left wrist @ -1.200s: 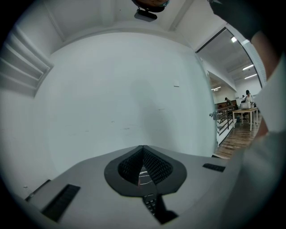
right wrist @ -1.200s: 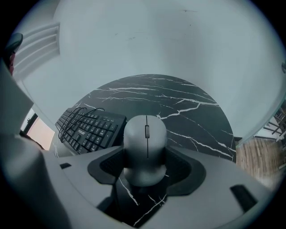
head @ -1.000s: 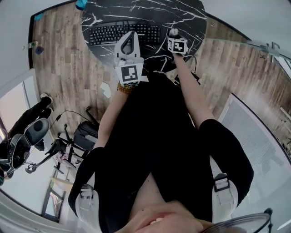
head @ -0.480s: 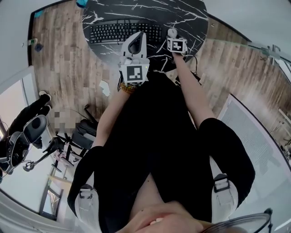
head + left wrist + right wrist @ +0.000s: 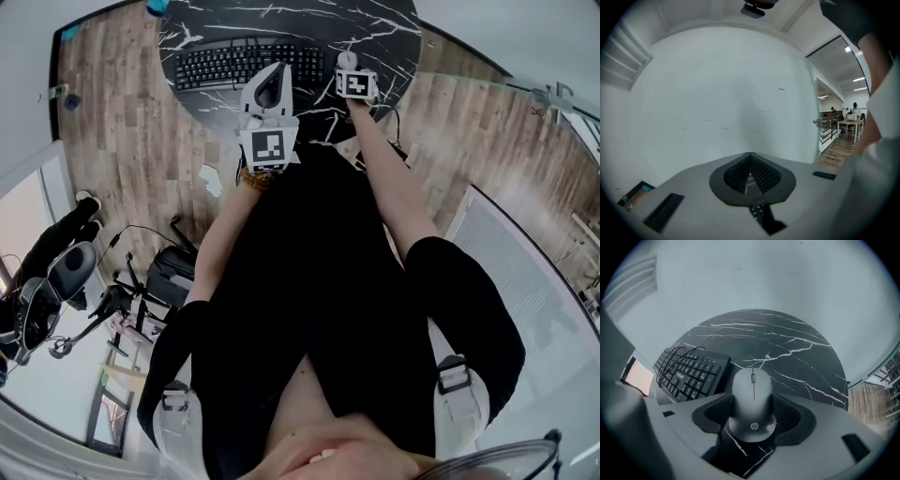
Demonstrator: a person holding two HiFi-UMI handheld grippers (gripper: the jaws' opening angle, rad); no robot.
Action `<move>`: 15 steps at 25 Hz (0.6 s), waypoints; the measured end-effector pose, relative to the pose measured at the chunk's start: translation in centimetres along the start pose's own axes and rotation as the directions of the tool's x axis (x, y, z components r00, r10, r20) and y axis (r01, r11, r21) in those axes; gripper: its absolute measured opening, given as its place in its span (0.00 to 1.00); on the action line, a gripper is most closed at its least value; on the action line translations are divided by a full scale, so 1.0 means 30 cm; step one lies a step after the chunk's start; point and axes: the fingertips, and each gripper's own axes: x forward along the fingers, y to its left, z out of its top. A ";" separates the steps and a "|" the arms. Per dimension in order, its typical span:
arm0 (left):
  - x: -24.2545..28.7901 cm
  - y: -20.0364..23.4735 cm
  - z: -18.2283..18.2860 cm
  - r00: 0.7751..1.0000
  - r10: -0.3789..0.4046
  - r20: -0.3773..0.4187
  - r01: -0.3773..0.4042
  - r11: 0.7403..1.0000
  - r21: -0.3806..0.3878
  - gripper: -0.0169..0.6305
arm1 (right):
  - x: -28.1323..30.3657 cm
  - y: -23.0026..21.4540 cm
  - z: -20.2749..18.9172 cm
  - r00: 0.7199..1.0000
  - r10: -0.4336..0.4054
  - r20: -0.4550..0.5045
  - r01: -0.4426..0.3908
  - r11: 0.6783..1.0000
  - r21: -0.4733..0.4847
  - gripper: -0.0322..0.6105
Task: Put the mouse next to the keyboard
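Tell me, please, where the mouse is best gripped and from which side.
Grip the mouse across its two long sides, about mid-body, coming from its rear, logo end. The top is domed, while the sides run nearly parallel. The right hand-held gripper holds it so, one pad on each side.

Only legible mark — "hp" logo on mouse rear; kbd print unreadable.

Table: round, black marble with white veins; small blue item at far left edge.
Floor: wood planks — white scrap lying near table.
Floor's left edge: office chair, black bag.
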 end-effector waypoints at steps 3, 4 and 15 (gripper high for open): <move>0.001 -0.002 -0.009 1.000 0.002 -0.007 -0.002 1.000 -0.003 0.05 | -0.001 -0.019 0.004 1.000 -0.014 0.009 0.014 1.000 0.003 0.48; 0.000 -0.002 -0.010 1.000 0.002 -0.007 -0.002 1.000 -0.004 0.05 | -0.002 -0.014 -0.011 1.000 -0.005 -0.012 0.006 1.000 0.018 0.48; 0.013 -0.015 -0.028 0.999 -0.037 -0.022 0.037 0.999 -0.016 0.05 | 0.001 0.003 0.005 0.999 0.044 0.000 -0.044 0.997 0.065 0.48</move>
